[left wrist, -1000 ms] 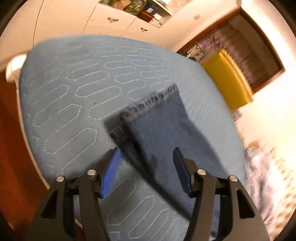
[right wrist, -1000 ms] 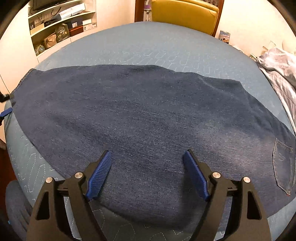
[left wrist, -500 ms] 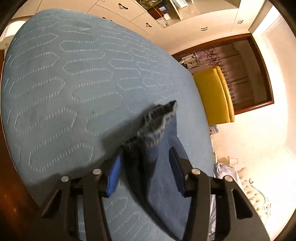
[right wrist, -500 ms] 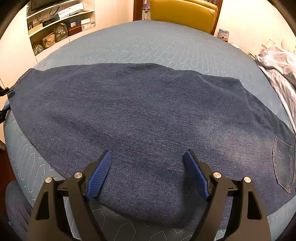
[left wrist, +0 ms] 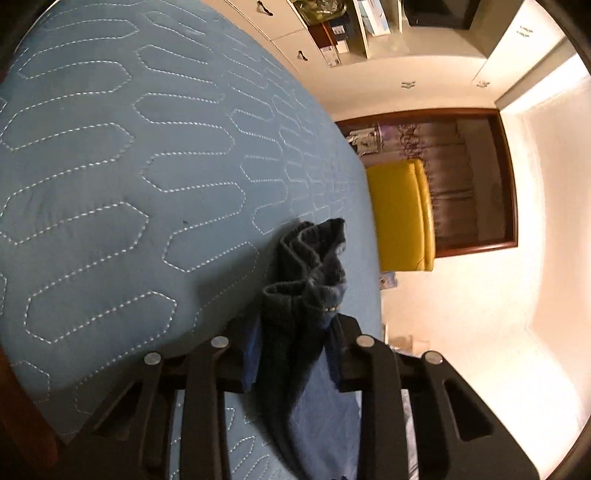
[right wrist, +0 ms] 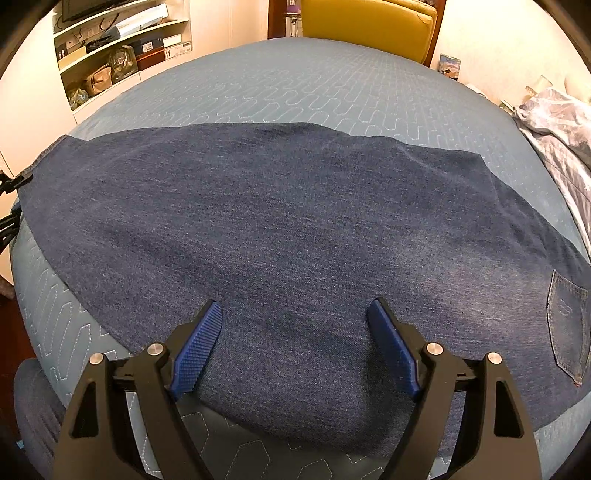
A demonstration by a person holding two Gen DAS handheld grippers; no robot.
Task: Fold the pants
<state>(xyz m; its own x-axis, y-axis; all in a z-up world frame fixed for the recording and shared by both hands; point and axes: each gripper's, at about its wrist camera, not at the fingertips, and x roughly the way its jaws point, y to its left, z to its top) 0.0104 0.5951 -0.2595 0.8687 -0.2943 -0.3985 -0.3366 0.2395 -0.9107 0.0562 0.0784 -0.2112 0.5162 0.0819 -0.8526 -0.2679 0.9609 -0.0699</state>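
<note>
The jeans (right wrist: pixel 288 236) lie spread flat across a bed with a blue quilted cover (right wrist: pixel 295 85). They are folded lengthwise, so one leg lies on the other, and the back pocket (right wrist: pixel 567 325) is at the right end. The hem end reaches the left edge of the bed, and the near long edge of the jeans comes close to the front edge of the mattress.

The left gripper (left wrist: pixel 293 354) has its blue fingers (left wrist: pixel 251 354) pressed onto the bunched hem (left wrist: pixel 314 258) of the jeans. The denim stands up crumpled between them and a little off the cover. In the right wrist view, only a small black part of this gripper shows at the far left edge, beside the hem corner.

The right gripper (right wrist: pixel 295 347) hovers over the near edge of the jeans, about at the middle of the leg. Its fingers (right wrist: pixel 199 347) are spread wide and pinch nothing. I cannot tell if the tips touch the cloth.

Beyond the jeans, the far half of the cover is bare and gives much open room. A yellow chair (right wrist: pixel 365 22) stands behind the far edge of the bed. Shelves (right wrist: pixel 118 48) with bags and boxes are at the back left. A crumpled light bedding (right wrist: pixel 554 122) lies at the right edge, close to the waist end of the jeans.
</note>
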